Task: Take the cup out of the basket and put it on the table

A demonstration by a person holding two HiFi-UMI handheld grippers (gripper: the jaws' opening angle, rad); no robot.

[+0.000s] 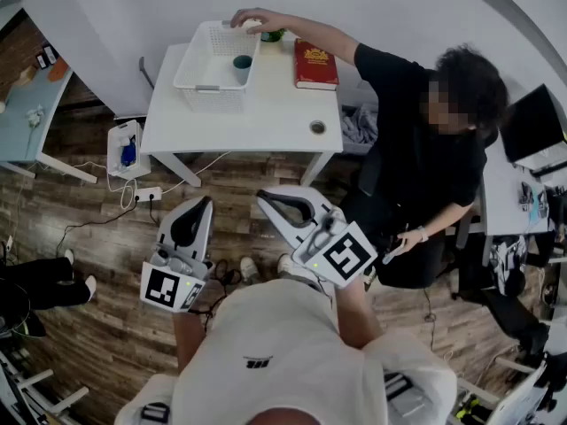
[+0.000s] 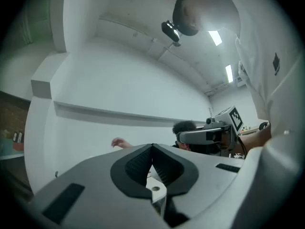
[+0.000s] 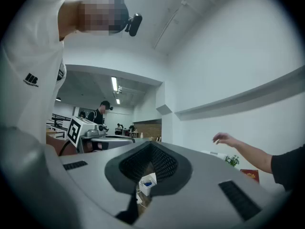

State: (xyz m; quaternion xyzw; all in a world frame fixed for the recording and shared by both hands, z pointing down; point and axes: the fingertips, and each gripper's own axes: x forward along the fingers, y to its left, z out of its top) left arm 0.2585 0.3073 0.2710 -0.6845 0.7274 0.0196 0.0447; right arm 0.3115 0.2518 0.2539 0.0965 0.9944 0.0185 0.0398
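Both closed: left tongs [image 1: 190,226] with the tips pressed together and nothing between them, right tongs [image 1: 289,207] the same. Confirmed in the left gripper view [image 2: 152,149] and in the right gripper view [image 3: 151,149], where only a narrow slit shows below the meeting pads.

Cup [image 1: 242,62] standing upright in the right part of the white basket [image 1: 200,69], mouth up, long axis vertical. Basket on the far left part of the white desk [image 1: 257,118], just beside a red book [image 1: 315,65].

Straight ahead of both tongs and well apart from them, with the wooden floor [image 1: 106,264] between. Almost the same way off from each, so hard to name the nearer one; perhaps the right, by very little. On that side, however, another person's hand [image 1: 246,18] resting on the far rim of the basket, arm stretched over the book.

Not visible in either gripper view: cup, basket, desk top. Both aimed up at wall and ceiling. Lower body of the cup covered by the basket wall; handle, if any, impossible to make out.
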